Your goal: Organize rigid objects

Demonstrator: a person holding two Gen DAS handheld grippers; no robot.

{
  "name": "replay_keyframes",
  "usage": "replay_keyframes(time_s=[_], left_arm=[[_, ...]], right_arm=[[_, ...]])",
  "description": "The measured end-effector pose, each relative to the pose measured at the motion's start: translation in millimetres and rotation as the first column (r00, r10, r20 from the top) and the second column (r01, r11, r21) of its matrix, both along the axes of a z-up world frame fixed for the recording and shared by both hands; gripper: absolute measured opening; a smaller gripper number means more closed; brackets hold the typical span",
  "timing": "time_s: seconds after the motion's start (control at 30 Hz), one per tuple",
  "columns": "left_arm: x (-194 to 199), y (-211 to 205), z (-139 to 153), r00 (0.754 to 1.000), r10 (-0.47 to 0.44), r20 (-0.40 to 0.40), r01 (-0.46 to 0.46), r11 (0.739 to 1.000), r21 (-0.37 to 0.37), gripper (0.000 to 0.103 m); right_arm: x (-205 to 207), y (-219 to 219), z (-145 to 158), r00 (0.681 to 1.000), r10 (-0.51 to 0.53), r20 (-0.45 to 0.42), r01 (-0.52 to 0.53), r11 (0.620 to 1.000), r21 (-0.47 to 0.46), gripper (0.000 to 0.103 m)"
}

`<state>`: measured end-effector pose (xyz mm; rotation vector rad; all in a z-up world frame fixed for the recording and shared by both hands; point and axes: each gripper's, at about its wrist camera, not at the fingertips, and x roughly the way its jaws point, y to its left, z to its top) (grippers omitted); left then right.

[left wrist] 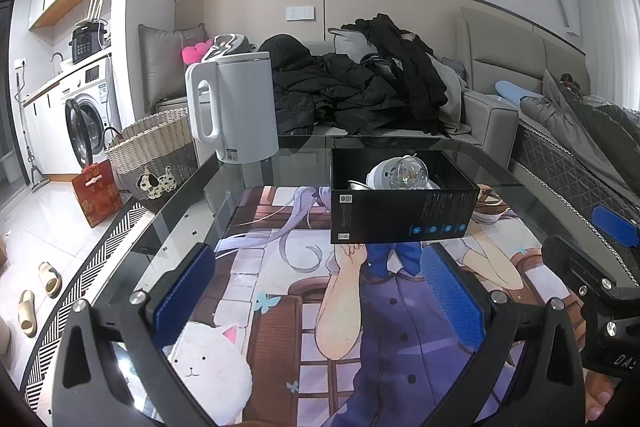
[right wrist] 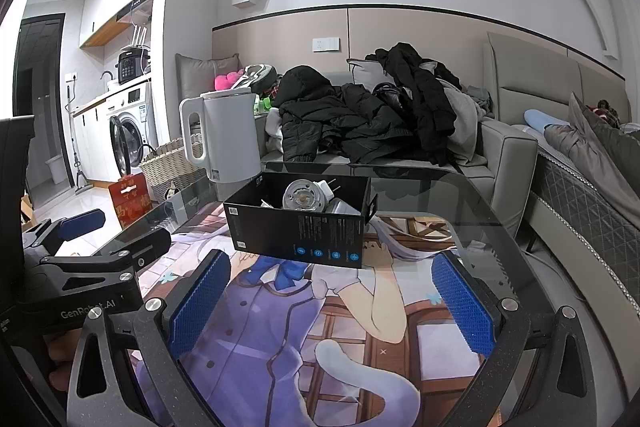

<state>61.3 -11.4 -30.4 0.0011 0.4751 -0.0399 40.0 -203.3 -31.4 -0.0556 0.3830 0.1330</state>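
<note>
An open black cardboard box (left wrist: 400, 215) sits on the printed mat in the middle of the glass table (left wrist: 160, 239). Inside it lie a white bulb-like lamp with a clear dome (left wrist: 396, 175) and a metal piece. The box (right wrist: 296, 231) and lamp (right wrist: 304, 195) also show in the right wrist view. My left gripper (left wrist: 320, 291) is open and empty, hovering low over the mat just before the box. My right gripper (right wrist: 332, 303) is open and empty, also short of the box. Each gripper shows at the edge of the other's view.
A white electric kettle (left wrist: 236, 107) stands at the table's far left corner, behind the box. A sofa piled with black jackets (left wrist: 360, 87) lies beyond the table. A wicker basket (left wrist: 156, 155) and red bag (left wrist: 98, 191) stand on the floor at left.
</note>
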Motion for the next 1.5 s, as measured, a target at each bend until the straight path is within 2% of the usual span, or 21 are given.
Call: replay_keyframes(time_s=[1.5], left_arm=[[0.2, -0.5, -3.2, 1.000, 0.002, -0.004, -0.002, 1.000, -0.004, 0.103]], right_arm=[[-2.7, 1.3, -0.1, 1.000, -0.002, -0.003, 0.002, 1.000, 0.003, 0.102]])
